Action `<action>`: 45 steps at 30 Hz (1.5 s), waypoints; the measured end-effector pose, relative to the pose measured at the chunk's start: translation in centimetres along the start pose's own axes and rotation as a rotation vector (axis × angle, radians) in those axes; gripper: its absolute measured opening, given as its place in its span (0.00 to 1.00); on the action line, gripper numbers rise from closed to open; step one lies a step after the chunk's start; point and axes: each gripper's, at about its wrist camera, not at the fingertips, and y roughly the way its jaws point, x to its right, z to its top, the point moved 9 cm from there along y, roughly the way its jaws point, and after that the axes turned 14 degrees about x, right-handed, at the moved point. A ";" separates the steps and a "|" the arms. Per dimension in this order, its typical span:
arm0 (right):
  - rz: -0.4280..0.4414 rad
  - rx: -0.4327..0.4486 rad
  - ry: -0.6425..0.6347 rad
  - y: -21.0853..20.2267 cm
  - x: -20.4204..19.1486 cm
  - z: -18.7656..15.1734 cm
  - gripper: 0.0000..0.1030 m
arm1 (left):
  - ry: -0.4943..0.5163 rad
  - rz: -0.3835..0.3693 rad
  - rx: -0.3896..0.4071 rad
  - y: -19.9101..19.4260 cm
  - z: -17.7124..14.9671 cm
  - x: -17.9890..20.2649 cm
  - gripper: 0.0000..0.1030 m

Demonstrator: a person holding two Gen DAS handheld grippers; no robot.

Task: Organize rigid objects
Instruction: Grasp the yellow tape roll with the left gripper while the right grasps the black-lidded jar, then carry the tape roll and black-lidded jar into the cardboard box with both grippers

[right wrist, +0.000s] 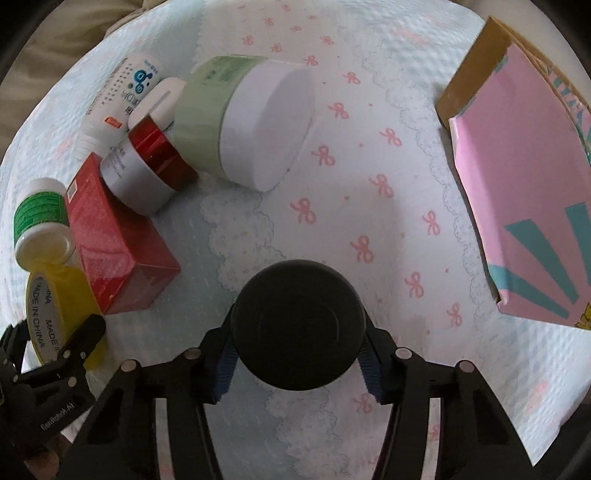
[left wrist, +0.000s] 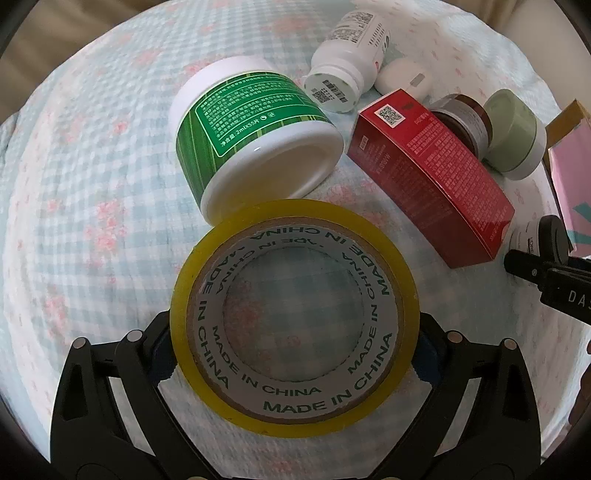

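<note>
My left gripper is shut on a yellow tape roll, held over the checked bedspread; the roll also shows in the right wrist view. My right gripper is shut on a black round jar, above the bow-print cloth. In the left wrist view the right gripper shows at the right edge with the jar. On the bed lie a green-labelled white tub, a red box, a white pill bottle, a red-lidded jar and a pale green jar.
A pink and teal box with brown flaps lies at the right. A small white cap sits behind the red box. Bedspread edge and beige bedding lie at the far left.
</note>
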 end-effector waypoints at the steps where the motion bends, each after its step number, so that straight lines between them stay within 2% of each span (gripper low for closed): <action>1: 0.001 0.001 0.010 0.1 0.1 0.1 0.51 | -0.006 -0.002 0.001 0.0 0.0 -0.2 0.94; 8: 0.005 0.014 0.012 -0.3 0.2 0.2 0.51 | -0.032 0.000 0.046 -1.9 1.1 -1.0 0.94; 17: 0.032 0.095 0.028 -5.8 0.4 1.6 0.51 | -0.038 0.004 0.129 -8.4 3.3 -1.3 0.94; 21: 0.041 0.139 0.028 -10.2 0.4 2.3 0.51 | -0.046 0.004 0.153 -13.2 4.8 -0.6 0.94; 29: 0.062 0.213 0.005 -21.4 2.3 2.9 0.51 | -0.015 -0.053 0.225 -22.9 8.3 1.5 0.94; 36: 0.058 0.285 0.013 -28.4 6.7 4.4 0.51 | 0.037 -0.092 0.291 -29.3 10.4 7.2 0.94; 42: 0.058 0.322 0.038 -31.8 13.0 6.3 0.51 | 0.057 -0.101 0.327 -31.4 12.4 14.9 0.94; 45: 0.071 0.326 0.025 -32.2 16.8 7.7 0.51 | 0.050 -0.089 0.332 -31.4 13.2 19.0 0.94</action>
